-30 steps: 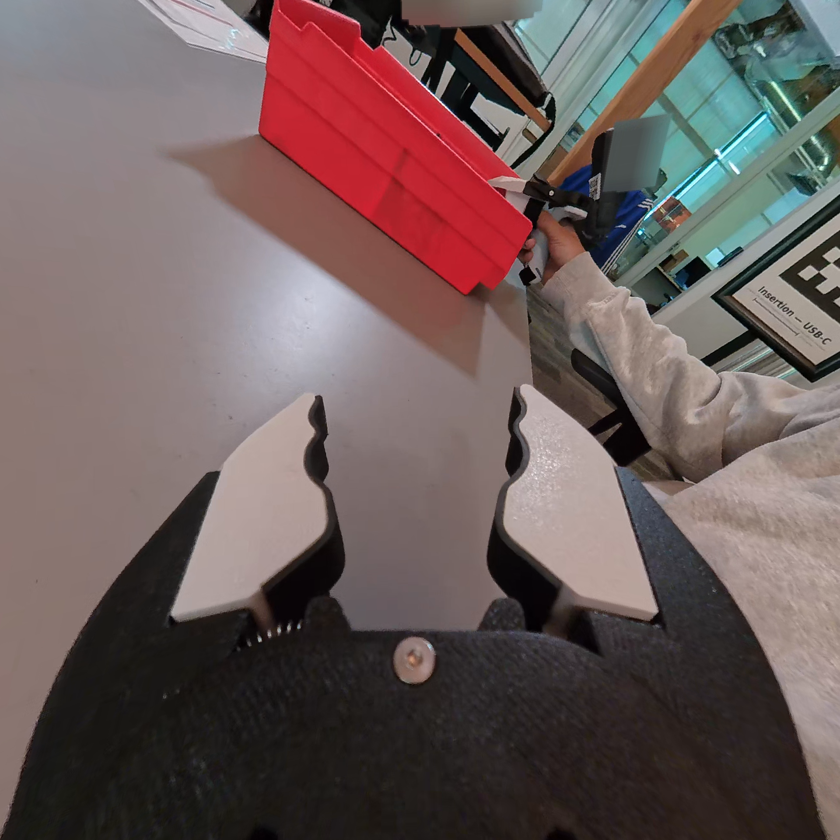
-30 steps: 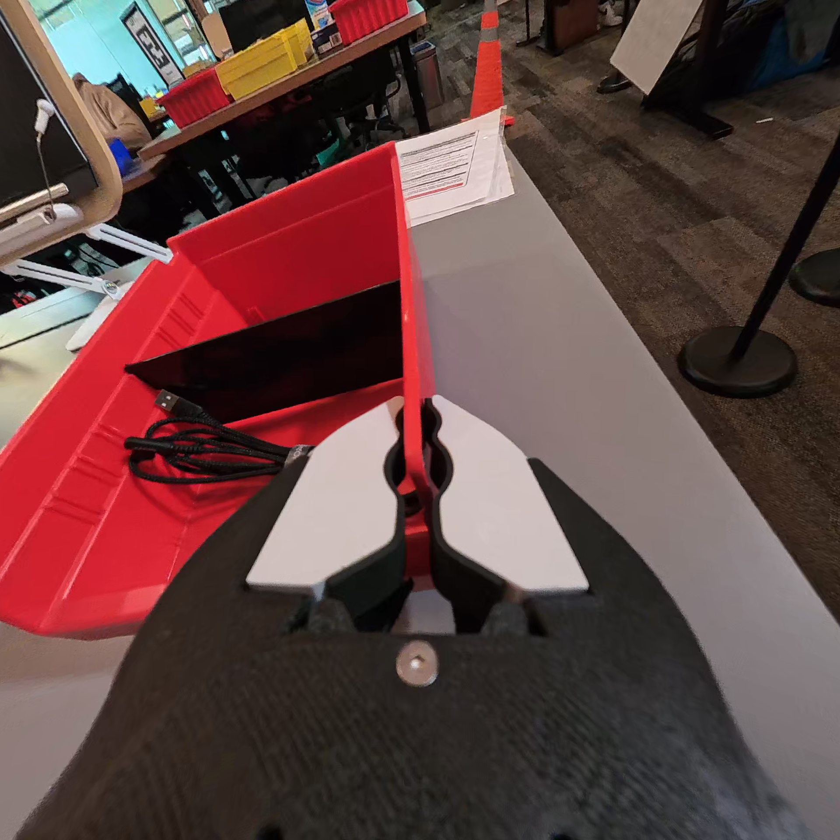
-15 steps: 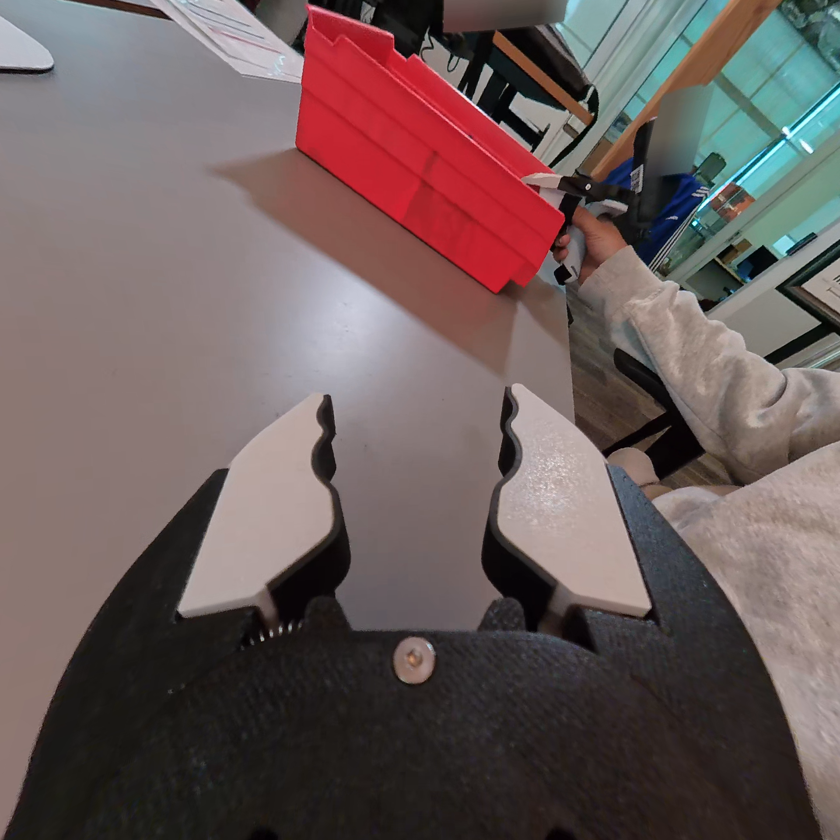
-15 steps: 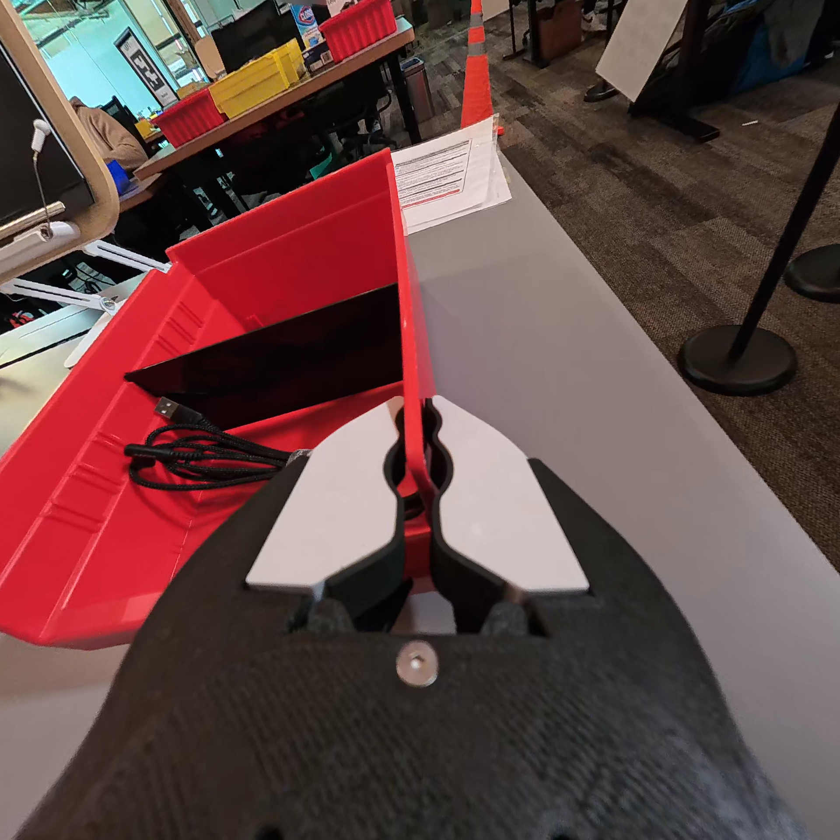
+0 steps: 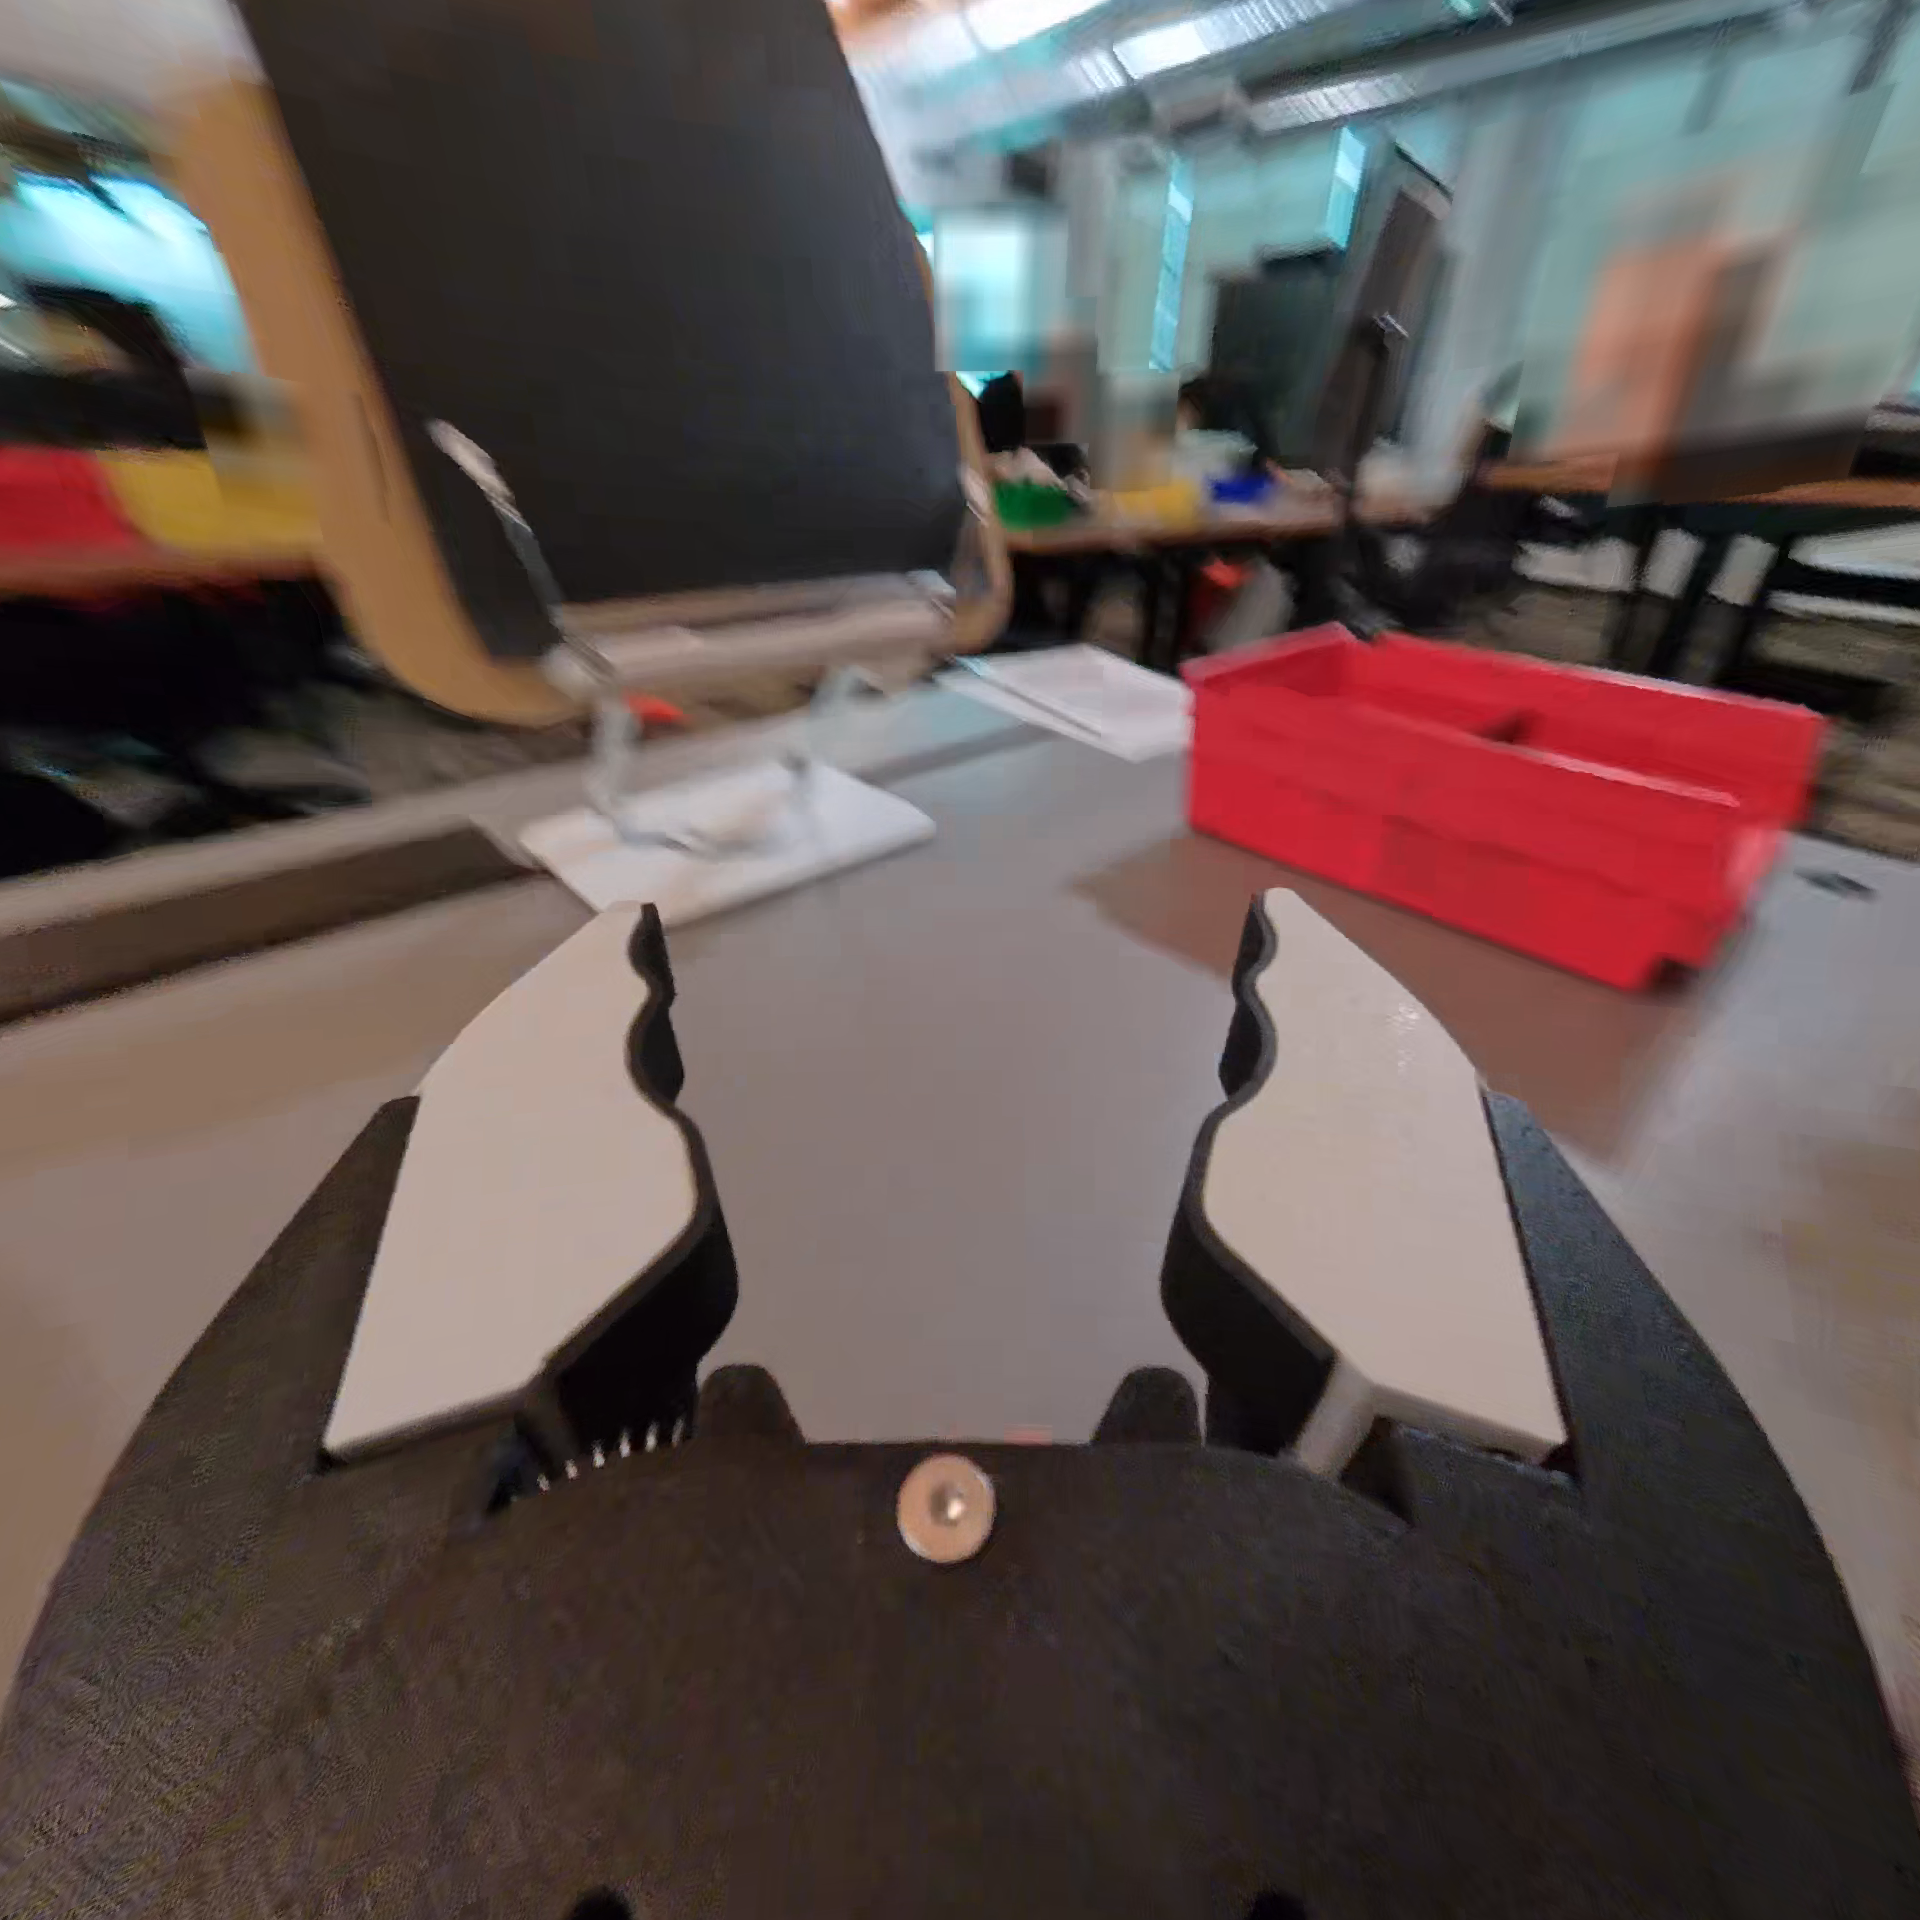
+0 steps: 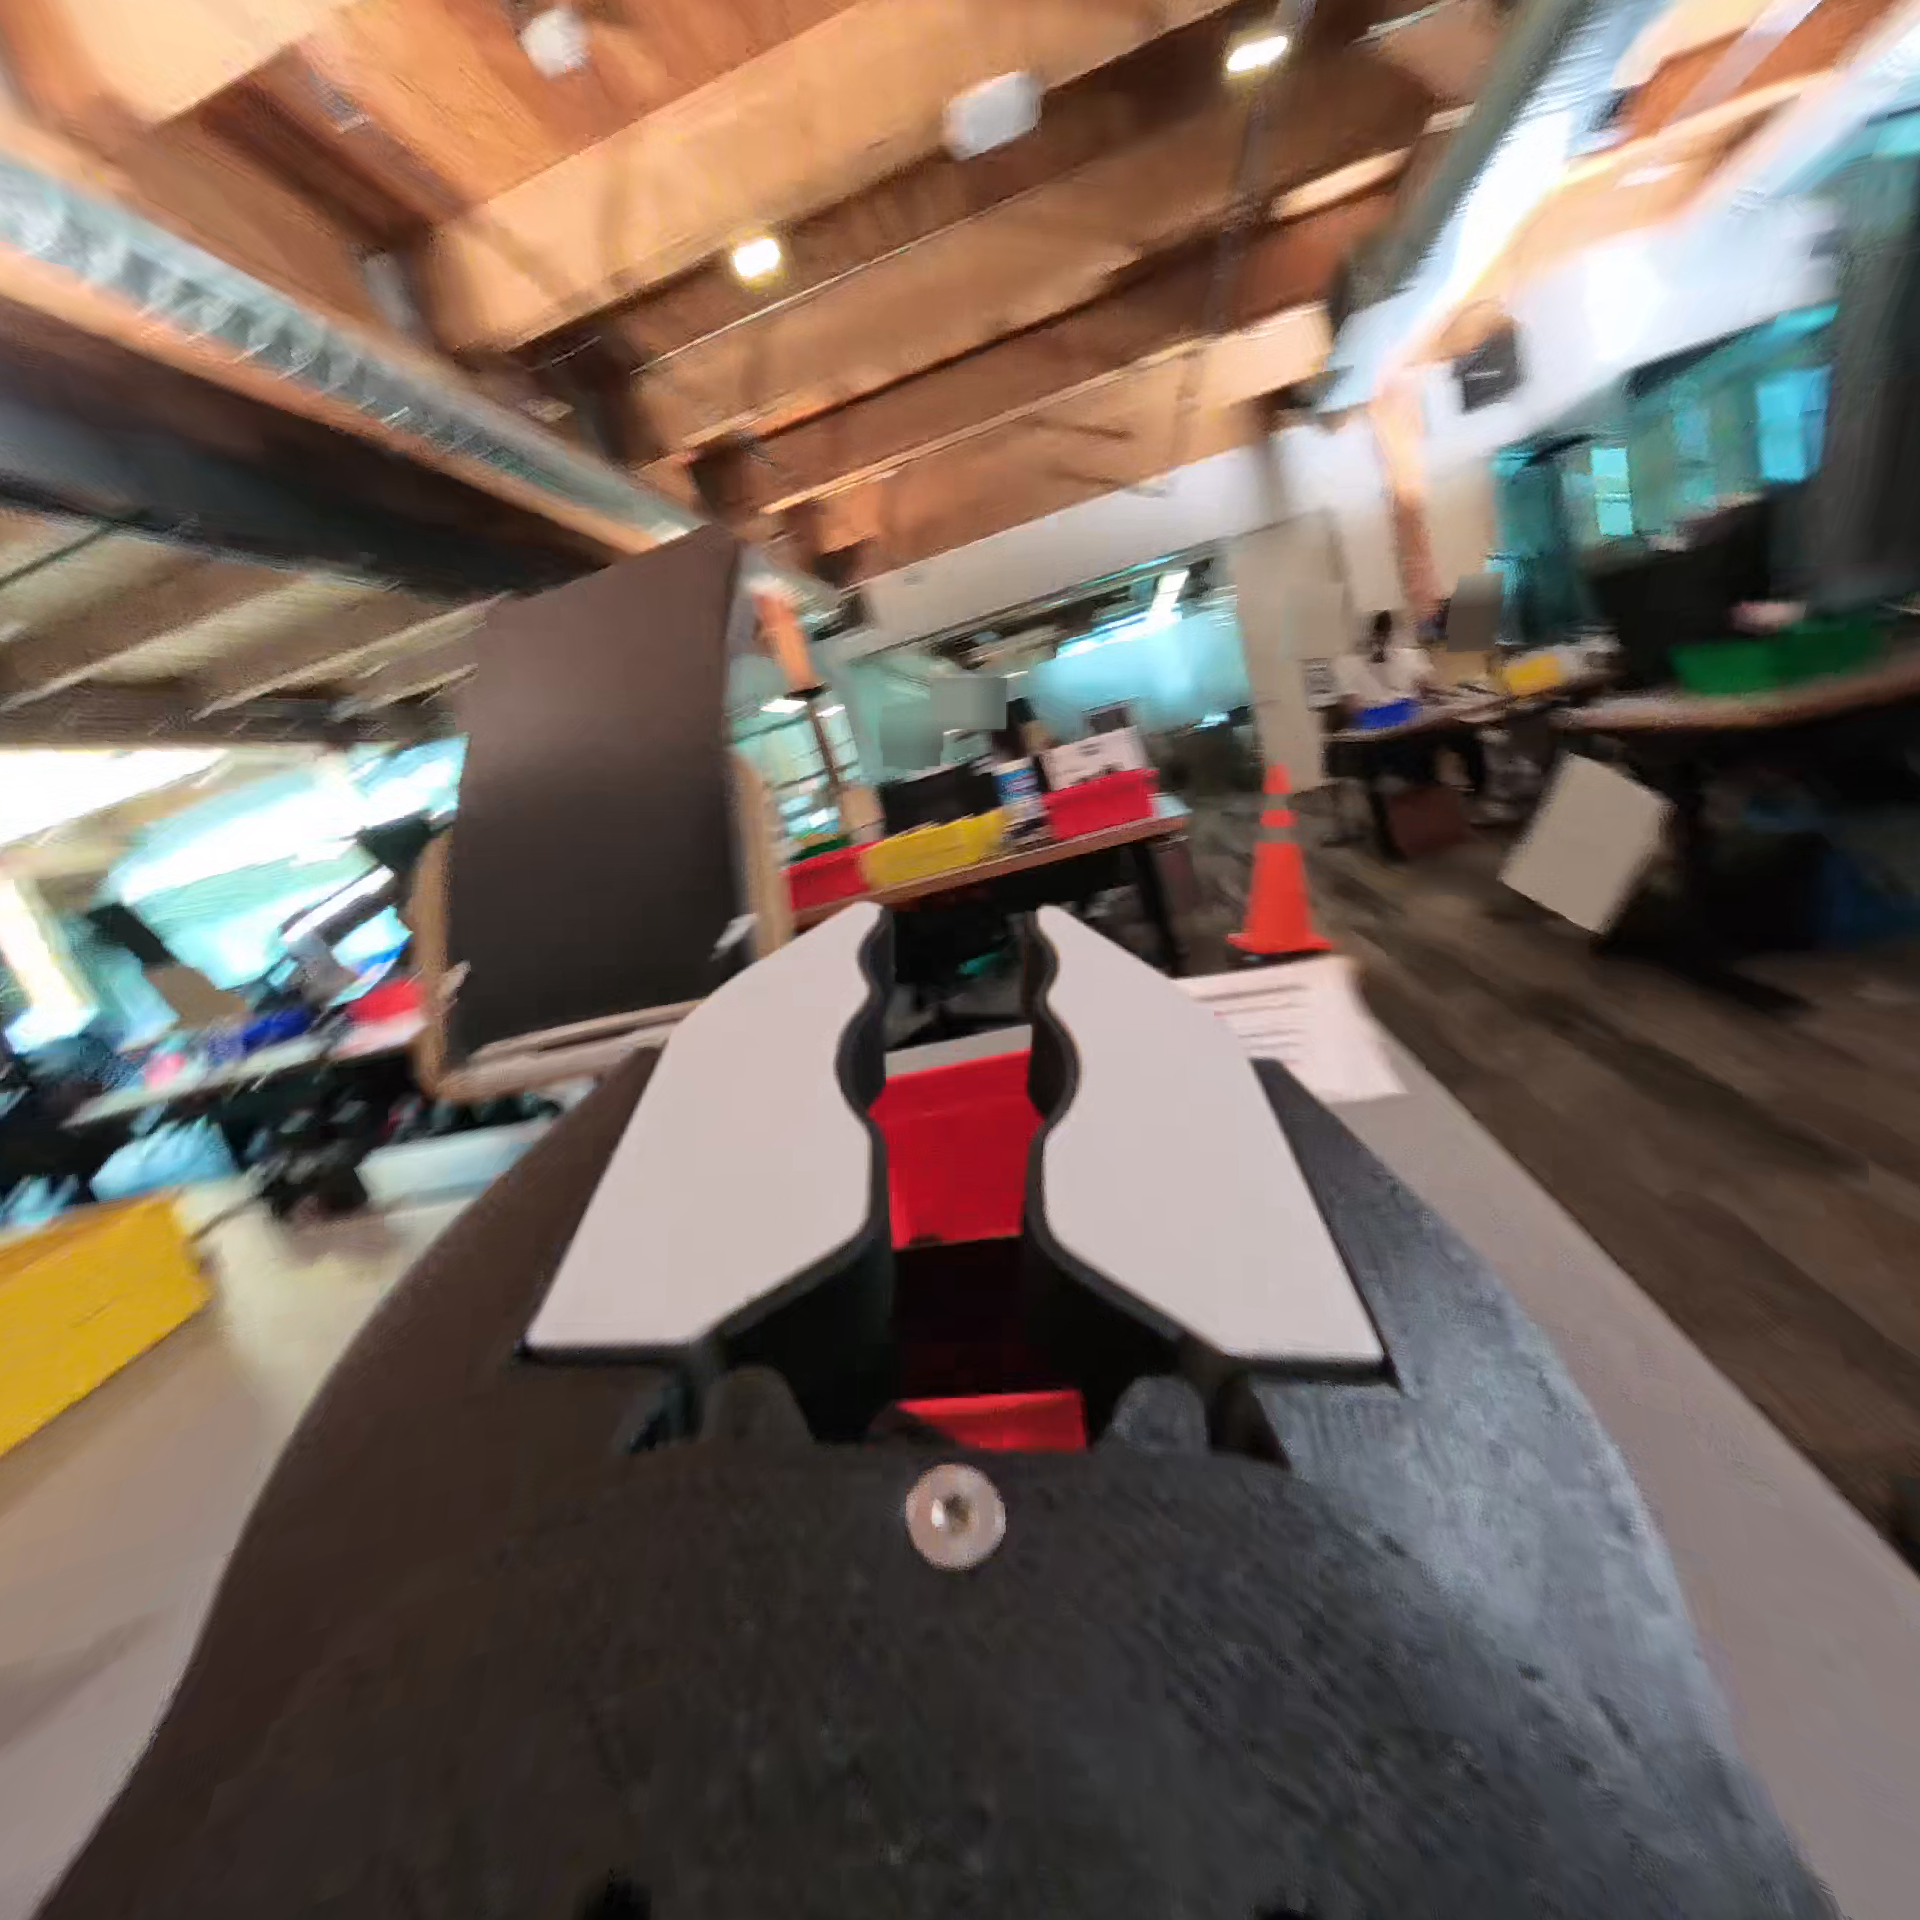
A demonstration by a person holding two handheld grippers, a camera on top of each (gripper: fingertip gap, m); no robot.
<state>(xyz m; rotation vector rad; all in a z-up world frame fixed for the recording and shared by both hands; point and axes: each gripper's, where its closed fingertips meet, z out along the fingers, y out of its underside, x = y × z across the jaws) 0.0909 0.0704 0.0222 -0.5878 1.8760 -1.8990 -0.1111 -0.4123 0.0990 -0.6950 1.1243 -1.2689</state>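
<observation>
My left gripper (image 5: 956, 909) is open and empty, held low over the grey table (image 5: 935, 1091). A red bin (image 5: 1455, 790) stands on the table ahead and to its right, well apart from it. My right gripper (image 6: 958, 920) is tilted upward with its jaws a small gap apart and nothing between them. The red bin (image 6: 956, 1143) shows through that gap, just below and in front of the fingers (image 6: 748, 1164). The bin's contents are hidden. Both views are blurred by motion.
A black screen in a wood-coloured frame (image 5: 623, 312) stands on a white base (image 5: 727, 831) ahead left. Paper sheets (image 5: 1081, 686) lie behind the bin. A yellow bin (image 6: 83, 1299) sits at the left. An orange cone (image 6: 1278, 873) stands on the floor beyond.
My right gripper has let go of the red bin's wall, opened a little and swung upward. My left gripper has turned left toward the screen, and stays open.
</observation>
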